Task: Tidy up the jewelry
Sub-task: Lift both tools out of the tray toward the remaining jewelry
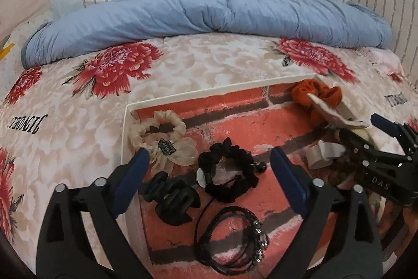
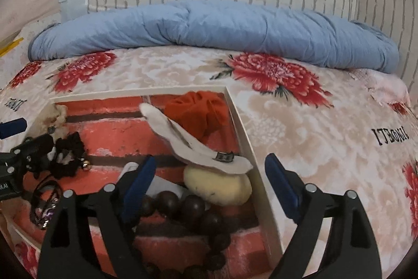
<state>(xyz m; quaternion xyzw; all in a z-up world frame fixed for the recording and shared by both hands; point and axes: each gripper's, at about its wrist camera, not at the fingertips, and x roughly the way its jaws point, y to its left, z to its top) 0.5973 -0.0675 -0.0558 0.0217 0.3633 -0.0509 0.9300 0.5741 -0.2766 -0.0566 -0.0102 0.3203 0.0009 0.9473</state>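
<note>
- Black cord bracelet [image 1: 231, 237] just below my left gripper [image 1: 210, 174]; jaws spread, pinching nothing.
- Black scrunchie [image 1: 230, 169] between them.
- Right gripper [image 2: 209, 182] spread; dark beads [image 2: 193, 205] probably next, needing a close.

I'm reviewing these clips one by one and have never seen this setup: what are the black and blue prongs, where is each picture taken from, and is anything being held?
The prongs are handheld two-finger grippers, one per hand, each with a camera looking along its fingers. One view looks past the left gripper, the other past the right gripper. Both stand open, holding nothing. Below them a shallow white tray with a brick-pattern floor lies on a flowered bedspread. In it: a cream scrunchie, black scrunchie, black claw clip, black cord bracelets, orange scrunchie and dark wooden beads.
</note>
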